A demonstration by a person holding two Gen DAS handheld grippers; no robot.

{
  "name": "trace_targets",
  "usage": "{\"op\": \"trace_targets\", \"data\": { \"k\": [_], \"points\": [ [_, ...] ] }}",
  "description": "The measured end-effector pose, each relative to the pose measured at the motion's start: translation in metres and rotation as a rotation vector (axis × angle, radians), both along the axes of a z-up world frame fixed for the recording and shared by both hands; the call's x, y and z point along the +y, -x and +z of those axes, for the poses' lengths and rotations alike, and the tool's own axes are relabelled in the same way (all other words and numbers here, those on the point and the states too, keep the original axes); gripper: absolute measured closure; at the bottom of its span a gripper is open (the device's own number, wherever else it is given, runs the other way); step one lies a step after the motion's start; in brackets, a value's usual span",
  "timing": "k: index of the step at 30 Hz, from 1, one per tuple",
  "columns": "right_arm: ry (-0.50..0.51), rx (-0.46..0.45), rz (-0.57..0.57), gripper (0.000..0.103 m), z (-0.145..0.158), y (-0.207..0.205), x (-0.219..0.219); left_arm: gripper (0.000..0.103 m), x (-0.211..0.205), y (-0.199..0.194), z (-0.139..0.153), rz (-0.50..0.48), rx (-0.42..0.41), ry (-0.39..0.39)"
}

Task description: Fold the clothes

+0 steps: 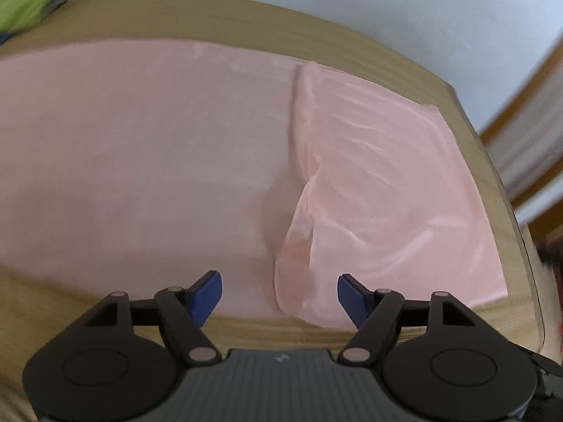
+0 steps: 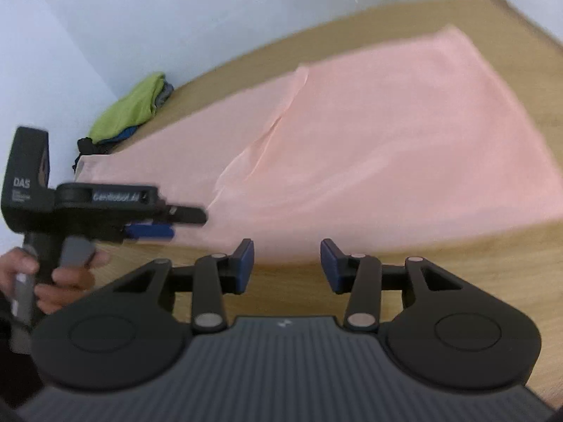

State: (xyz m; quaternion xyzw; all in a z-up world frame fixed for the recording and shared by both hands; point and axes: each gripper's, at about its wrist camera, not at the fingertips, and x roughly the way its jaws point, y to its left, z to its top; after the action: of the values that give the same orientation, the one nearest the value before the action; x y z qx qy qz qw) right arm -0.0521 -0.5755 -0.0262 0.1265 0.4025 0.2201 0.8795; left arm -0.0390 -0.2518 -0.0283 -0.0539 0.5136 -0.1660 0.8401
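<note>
A pink garment (image 1: 176, 147) lies spread on the wooden table (image 1: 246, 24), with one side folded over as a wrinkled flap (image 1: 380, 183). My left gripper (image 1: 279, 293) hovers at the garment's near edge, open; the flap's lower tip shows between its blue pads (image 1: 207, 295) without being pressed. In the right wrist view the same garment (image 2: 387, 133) fills the middle, and my right gripper (image 2: 286, 260) stands open just short of its near hem with nothing between the fingers. The left gripper (image 2: 165, 227), held by a hand (image 2: 59, 281), is at that view's left, over the garment's near corner.
A pile of folded clothes, green on top (image 2: 130, 109), sits at the table's far corner against the pale wall (image 2: 140, 17); it shows as a green patch (image 1: 31, 0) in the left wrist view. Bare wood (image 2: 475, 274) borders the garment in front.
</note>
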Motion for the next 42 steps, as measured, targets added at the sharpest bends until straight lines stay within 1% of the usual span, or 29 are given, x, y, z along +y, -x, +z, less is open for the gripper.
{"op": "trace_targets", "data": {
  "k": [1, 3, 5, 7, 10, 12, 13, 17, 19, 21, 23, 24, 25, 27, 30, 34, 35, 37, 38, 41, 42],
  "points": [
    [0.007, 0.006, -0.004, 0.057, -0.001, 0.004, 0.010, 0.028, -0.001, -0.010, 0.002, -0.032, -0.005, -0.002],
    [0.048, -0.046, 0.006, 0.057, 0.000, 0.013, 0.029, 0.028, -0.004, -0.034, 0.005, -0.089, -0.016, -0.017],
    [0.088, -0.080, 0.020, 0.057, -0.002, 0.015, 0.047, 0.028, -0.004, -0.054, 0.008, -0.117, -0.024, -0.037],
    [0.118, -0.102, 0.040, 0.057, -0.006, 0.013, 0.065, 0.028, -0.011, -0.084, 0.006, -0.137, -0.022, -0.053],
    [0.167, -0.163, 0.057, 0.059, -0.013, 0.005, 0.092, 0.028, -0.021, -0.129, 0.003, -0.161, -0.005, -0.087],
    [0.198, -0.190, 0.047, 0.049, -0.020, -0.003, 0.108, 0.028, -0.027, -0.156, -0.004, -0.175, 0.000, -0.106],
    [0.207, -0.197, 0.040, 0.046, -0.023, -0.007, 0.114, 0.028, -0.031, -0.169, -0.007, -0.178, 0.004, -0.119],
    [0.234, -0.169, 0.045, 0.045, -0.035, -0.016, 0.133, 0.028, -0.046, -0.215, -0.020, -0.211, 0.017, -0.130],
    [0.250, -0.160, 0.017, 0.045, -0.039, -0.018, 0.141, 0.028, -0.051, -0.234, -0.027, -0.248, 0.026, -0.136],
    [0.270, -0.150, -0.017, 0.045, -0.042, -0.018, 0.149, 0.028, -0.061, -0.245, -0.032, -0.304, -0.003, -0.171],
    [0.310, -0.136, -0.076, 0.045, -0.050, -0.025, 0.160, 0.028, -0.070, -0.254, -0.035, -0.337, -0.054, -0.223],
    [0.323, -0.127, -0.111, 0.045, -0.052, -0.026, 0.164, 0.029, -0.074, -0.259, -0.035, -0.344, -0.077, -0.237],
    [0.331, -0.118, -0.149, 0.045, -0.053, -0.027, 0.168, 0.029, -0.076, -0.263, -0.034, -0.347, -0.101, -0.238],
    [0.342, -0.102, -0.216, 0.045, -0.056, -0.027, 0.174, 0.029, -0.072, -0.271, -0.029, -0.339, -0.148, -0.209],
    [0.357, -0.093, -0.298, 0.045, -0.059, -0.027, 0.182, 0.028, -0.058, -0.284, -0.026, -0.338, -0.168, -0.154],
    [0.358, -0.075, -0.370, 0.046, -0.061, -0.026, 0.192, 0.028, -0.056, -0.304, -0.040, -0.347, -0.139, -0.167],
    [0.358, -0.070, -0.382, 0.046, -0.062, -0.025, 0.194, 0.026, -0.059, -0.308, -0.045, -0.343, -0.135, -0.169],
    [0.365, -0.062, -0.401, 0.046, -0.064, -0.024, 0.195, 0.025, -0.066, -0.307, -0.046, -0.358, -0.161, -0.175],
    [0.370, -0.060, -0.414, 0.046, -0.065, -0.024, 0.196, 0.026, -0.070, -0.306, -0.045, -0.365, -0.164, -0.187],
    [0.369, -0.053, -0.440, 0.046, -0.061, -0.024, 0.195, 0.026, -0.068, -0.299, -0.034, -0.340, -0.222, -0.209],
    [0.369, -0.050, -0.446, 0.046, -0.061, -0.025, 0.195, 0.026, -0.067, -0.299, -0.029, -0.340, -0.223, -0.181]
  ]
}}
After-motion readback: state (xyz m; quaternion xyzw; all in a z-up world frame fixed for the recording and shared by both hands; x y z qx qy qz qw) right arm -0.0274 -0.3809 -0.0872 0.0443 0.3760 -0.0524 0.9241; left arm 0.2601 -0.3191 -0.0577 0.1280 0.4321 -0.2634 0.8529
